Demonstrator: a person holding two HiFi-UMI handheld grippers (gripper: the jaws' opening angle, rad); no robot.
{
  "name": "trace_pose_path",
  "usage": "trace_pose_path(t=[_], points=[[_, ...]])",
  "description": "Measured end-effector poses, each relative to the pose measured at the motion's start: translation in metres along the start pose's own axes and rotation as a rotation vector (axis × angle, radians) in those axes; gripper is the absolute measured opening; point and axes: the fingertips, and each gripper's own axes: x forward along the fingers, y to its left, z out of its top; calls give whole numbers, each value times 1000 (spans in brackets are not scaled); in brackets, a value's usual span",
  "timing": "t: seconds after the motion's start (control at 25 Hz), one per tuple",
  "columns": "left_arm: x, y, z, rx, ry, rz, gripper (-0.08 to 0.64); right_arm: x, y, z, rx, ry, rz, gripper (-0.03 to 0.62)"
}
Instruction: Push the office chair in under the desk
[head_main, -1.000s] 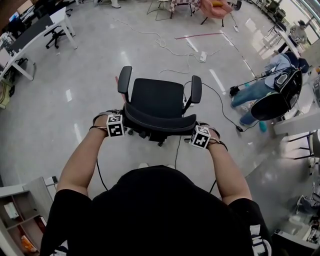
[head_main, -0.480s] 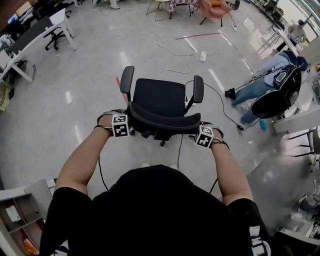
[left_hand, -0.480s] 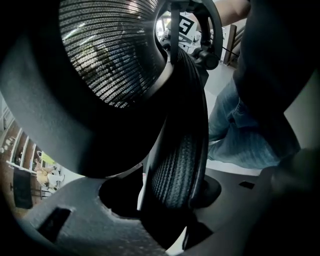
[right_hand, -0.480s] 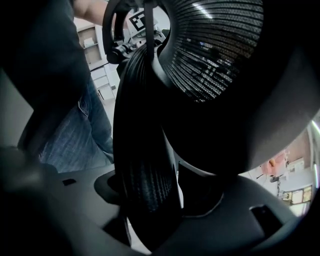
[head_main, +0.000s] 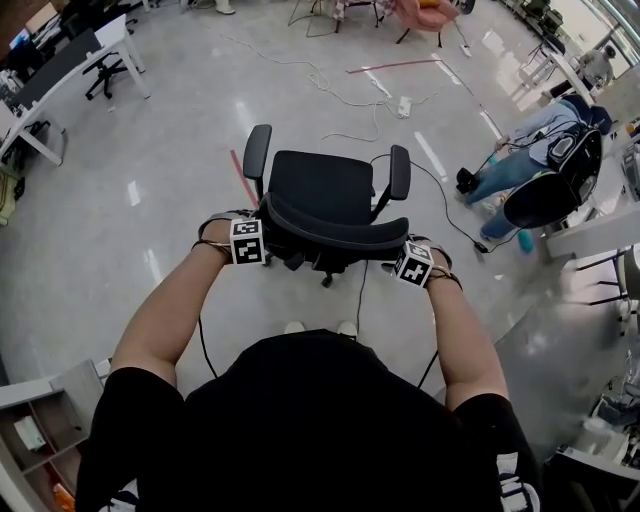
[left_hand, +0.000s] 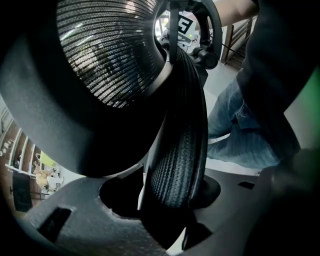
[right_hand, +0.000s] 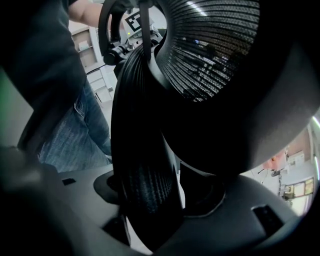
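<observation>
The left gripper (left_hand: 172, 200) is clamped on the left end of the backrest (left_hand: 180, 150). Its jaws have just been closing, and the mesh rim is wedged between them. The right gripper (right_hand: 145, 200) is locked on the opposite end. The rim is pinched there too, after the jaws were drawn in and then eased a touch wider. Both grippers are aimed steeply down from behind the office chair (head_main: 320, 190), which is turned away from the person with its armrests (head_main: 257, 150) out front. The chair is parked on open glossy floor (head_main: 180, 130), well apart from the desk (head_main: 55, 70) at the far upper left. Loose cables (head_main: 325, 80) are strewn beyond it, and a person in jeans (head_main: 525, 150) is seen bent over at the right.
</observation>
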Motion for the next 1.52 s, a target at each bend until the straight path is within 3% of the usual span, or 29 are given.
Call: trace_pose_path(t=[0.48,0.92,1.52], points=[[4,-9,25,-66,8,10,205,-9,-15,-18,-94,-23,19,259],[16,-32,74,-231,26,57,206,-13,-48,-61,-265,-34,76,255],[10,-93,75,-485,61,126,206,-2,-62,-39,-524,-76,120,252]])
